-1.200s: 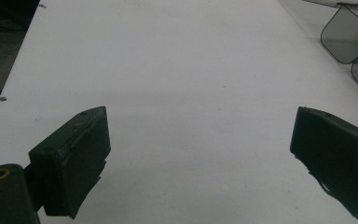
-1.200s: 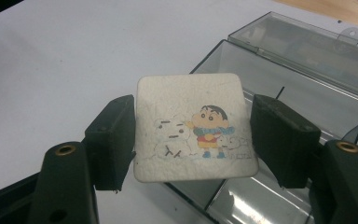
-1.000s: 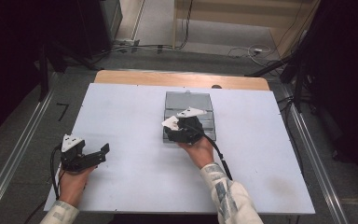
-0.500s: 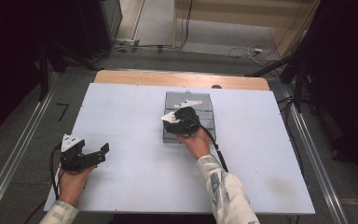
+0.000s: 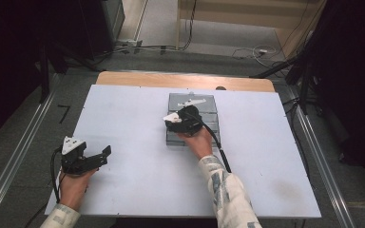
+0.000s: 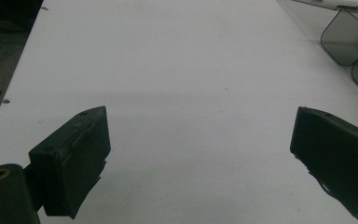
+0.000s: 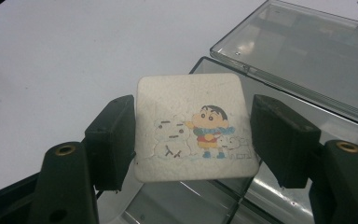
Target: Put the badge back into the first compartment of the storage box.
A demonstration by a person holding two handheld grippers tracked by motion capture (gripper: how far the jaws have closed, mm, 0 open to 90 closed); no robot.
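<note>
Hands come in from the near edge of a white table (image 5: 123, 114). Toward its near left corner the left gripper (image 5: 99, 157) rests, jaws wide apart with nothing between them. Near the far edge's middle, the right gripper (image 7: 193, 133) clamps a square cartoon-printed coaster (image 7: 193, 126) by two opposite edges, above a clear plastic compartment box (image 5: 209, 107).

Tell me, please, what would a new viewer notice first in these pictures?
First, the white square tile with a cartoon boy and snowman, clamped in the right gripper over a clear box. In the high view, that box sits mid-table, toward the far edge. The left gripper waits open at the near left.
</note>
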